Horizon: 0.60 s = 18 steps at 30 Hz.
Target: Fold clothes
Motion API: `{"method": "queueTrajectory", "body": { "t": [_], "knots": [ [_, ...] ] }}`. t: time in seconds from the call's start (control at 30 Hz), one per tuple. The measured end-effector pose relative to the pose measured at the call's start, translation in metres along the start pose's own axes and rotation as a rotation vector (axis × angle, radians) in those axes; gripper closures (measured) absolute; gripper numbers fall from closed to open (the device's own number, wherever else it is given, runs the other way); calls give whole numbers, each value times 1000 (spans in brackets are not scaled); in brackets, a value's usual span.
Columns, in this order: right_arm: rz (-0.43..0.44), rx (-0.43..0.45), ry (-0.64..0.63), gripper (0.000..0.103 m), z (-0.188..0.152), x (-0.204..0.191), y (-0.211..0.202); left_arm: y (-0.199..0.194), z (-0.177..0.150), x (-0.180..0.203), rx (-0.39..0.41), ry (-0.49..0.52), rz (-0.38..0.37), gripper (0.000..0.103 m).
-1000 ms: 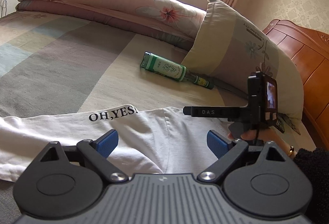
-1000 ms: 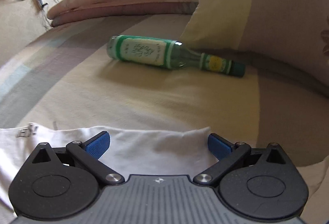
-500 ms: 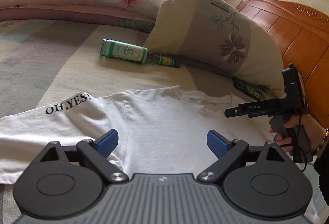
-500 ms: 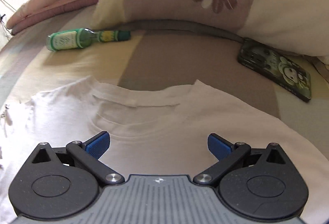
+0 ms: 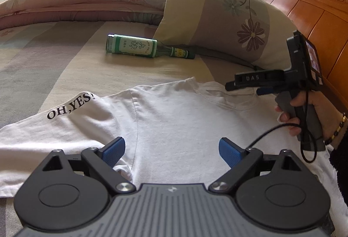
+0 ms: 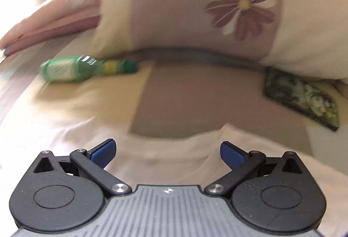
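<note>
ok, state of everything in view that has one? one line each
white T-shirt: spread flat on the bed, unfolded, in neither claw
left claw: open, above the shirt
right claw: open, near the collar
green bottle: lying on its side
phone: lying flat, partly under the pillow

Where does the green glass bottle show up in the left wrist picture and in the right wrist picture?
Left wrist view: green glass bottle lies on its side, upper middle, beyond the white T-shirt.
Right wrist view: it lies at left of centre, blurred.
Shared landmark: the flowered pillow, beside the bottle's neck end.
</note>
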State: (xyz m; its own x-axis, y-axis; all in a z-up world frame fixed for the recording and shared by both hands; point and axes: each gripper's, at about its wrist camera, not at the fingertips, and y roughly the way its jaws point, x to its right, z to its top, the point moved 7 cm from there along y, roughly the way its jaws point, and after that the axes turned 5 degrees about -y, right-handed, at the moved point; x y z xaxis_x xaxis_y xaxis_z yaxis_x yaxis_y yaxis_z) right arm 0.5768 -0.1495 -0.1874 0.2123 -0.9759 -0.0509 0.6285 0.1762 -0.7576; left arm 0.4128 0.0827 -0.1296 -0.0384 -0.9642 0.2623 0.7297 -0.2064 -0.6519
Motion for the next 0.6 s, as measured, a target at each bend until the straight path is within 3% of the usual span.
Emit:
{"method": "queueTrajectory", "body": {
  "t": [0.07, 0.13, 0.23, 0.43, 0.6],
  "knots": [
    [-47, -19, -72, 0, -5, -12, 10, -2, 1, 0, 5, -4, -3, 10],
    [-119, 31, -140, 0, -1, -19, 24, -1, 2, 2, 9, 3, -10, 10],
    [-101, 37, -95, 0, 15, -11, 27, 0, 1, 6, 15, 17, -14, 10],
    [-2, 109, -61, 0, 17, 37, -58, 2, -3, 19, 6, 49, -39, 10],
    [51, 47, 119, 0, -21, 113, -106, 11, -18, 44, -30, 81, -83, 10]
  ]
}}
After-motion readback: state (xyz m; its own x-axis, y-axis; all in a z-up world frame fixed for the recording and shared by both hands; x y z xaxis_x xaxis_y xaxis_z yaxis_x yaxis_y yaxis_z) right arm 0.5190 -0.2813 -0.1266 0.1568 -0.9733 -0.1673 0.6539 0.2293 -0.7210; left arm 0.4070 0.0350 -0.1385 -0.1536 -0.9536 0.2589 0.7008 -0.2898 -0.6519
